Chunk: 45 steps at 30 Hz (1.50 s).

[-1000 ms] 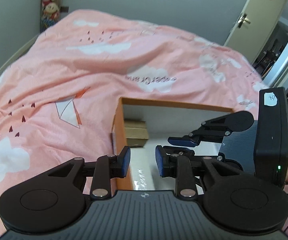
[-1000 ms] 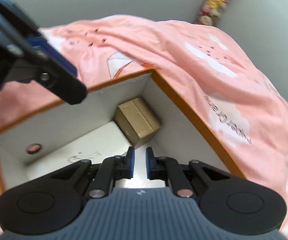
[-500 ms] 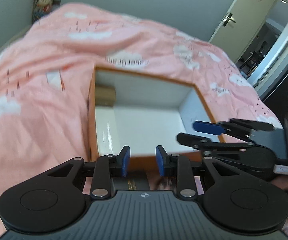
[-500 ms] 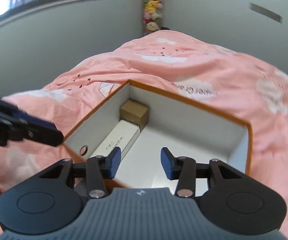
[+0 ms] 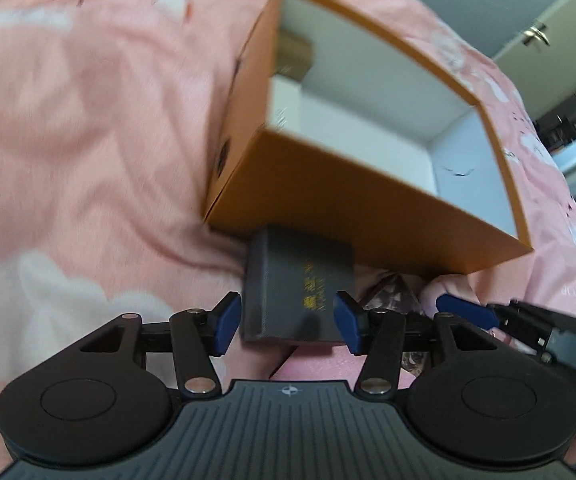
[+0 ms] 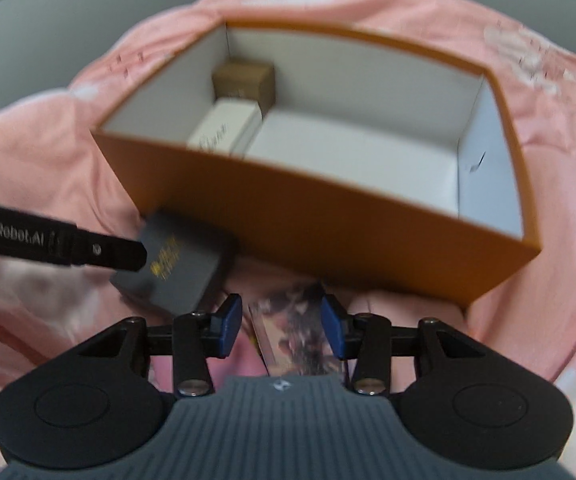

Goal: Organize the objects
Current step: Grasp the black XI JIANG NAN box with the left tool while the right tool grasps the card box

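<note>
An orange box (image 5: 368,196) with a white inside lies on the pink bed; it also shows in the right wrist view (image 6: 328,216). Inside sit a brown carton (image 6: 243,80) and a white box (image 6: 223,128). A dark grey box with gold print (image 5: 300,284) lies in front of the orange box, between the open jaws of my left gripper (image 5: 288,320); whether the pads touch it I cannot tell. It shows too in the right wrist view (image 6: 175,264). My right gripper (image 6: 281,322) is open around a flat patterned packet (image 6: 300,332).
The pink cloud-print bedspread (image 5: 67,140) covers everything around the box. A door (image 5: 536,36) stands at the far right. My right gripper's finger (image 5: 468,314) shows in the left wrist view; my left gripper's arm (image 6: 47,240) shows in the right wrist view.
Both grippers pulled back from over the orange box and dropped low in front of it. Both jaws opened wider, the left around the dark box, the right around the patterned packet.
</note>
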Tool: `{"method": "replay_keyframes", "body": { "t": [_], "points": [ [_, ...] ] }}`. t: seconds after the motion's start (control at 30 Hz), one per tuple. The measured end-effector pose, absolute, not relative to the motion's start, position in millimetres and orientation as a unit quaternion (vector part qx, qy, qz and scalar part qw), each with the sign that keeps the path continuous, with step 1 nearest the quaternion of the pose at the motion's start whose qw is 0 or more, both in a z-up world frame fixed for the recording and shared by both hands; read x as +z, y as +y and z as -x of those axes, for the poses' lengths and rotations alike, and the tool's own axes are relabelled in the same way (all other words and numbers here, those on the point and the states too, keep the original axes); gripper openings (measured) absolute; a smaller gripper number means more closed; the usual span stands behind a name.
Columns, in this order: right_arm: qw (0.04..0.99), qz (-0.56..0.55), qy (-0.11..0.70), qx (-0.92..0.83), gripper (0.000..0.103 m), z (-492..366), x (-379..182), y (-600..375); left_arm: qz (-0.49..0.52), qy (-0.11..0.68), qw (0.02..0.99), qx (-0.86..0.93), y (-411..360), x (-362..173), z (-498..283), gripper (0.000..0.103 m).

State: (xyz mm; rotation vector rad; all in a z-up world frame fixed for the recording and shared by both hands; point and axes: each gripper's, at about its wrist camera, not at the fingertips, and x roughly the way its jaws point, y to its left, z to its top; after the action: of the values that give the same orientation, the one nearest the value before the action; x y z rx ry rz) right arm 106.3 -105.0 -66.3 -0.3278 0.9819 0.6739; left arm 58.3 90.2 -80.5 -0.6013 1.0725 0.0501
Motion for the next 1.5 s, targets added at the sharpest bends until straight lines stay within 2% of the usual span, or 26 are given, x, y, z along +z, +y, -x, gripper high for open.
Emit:
{"method": "replay_keyframes", "body": {
  "t": [0.1,0.43,0.53,0.8,0.97,1.17,1.33,1.43,1.5],
  "points": [
    [0.803,0.168,0.482,0.307,0.047,-111,-79,-103,0.307,0.510,0.803,0.021,96,-91,-59,0.066],
    [0.760,0.194,0.528,0.325,0.059,-135,-97,-96,0.340,0.526,0.779,0.016,104,-104,-65,0.069],
    [0.750,0.210,0.535,0.327,0.059,-141,-100,-92,0.311,0.531,0.788,0.019,97,-98,-68,0.072],
    [0.716,0.255,0.540,0.361,0.059,-151,-104,-89,0.218,0.548,0.807,0.023,67,-88,-77,0.090],
    [0.710,0.237,0.552,0.368,0.060,-161,-106,-94,0.180,0.560,0.808,0.037,55,-86,-85,0.093],
    [0.701,0.238,0.551,0.384,0.068,-167,-110,-93,0.133,0.577,0.804,0.051,31,-94,-97,0.094],
    [0.688,0.237,0.560,0.395,0.068,-176,-112,-94,0.139,0.577,0.803,0.053,32,-98,-99,0.094],
    [0.682,0.222,0.570,0.401,0.072,-184,-117,-96,0.147,0.575,0.803,0.049,37,-101,-98,0.093],
    [0.679,0.220,0.571,0.405,0.072,-187,-119,-96,0.150,0.573,0.805,0.041,39,-101,-96,0.090]
  ]
}}
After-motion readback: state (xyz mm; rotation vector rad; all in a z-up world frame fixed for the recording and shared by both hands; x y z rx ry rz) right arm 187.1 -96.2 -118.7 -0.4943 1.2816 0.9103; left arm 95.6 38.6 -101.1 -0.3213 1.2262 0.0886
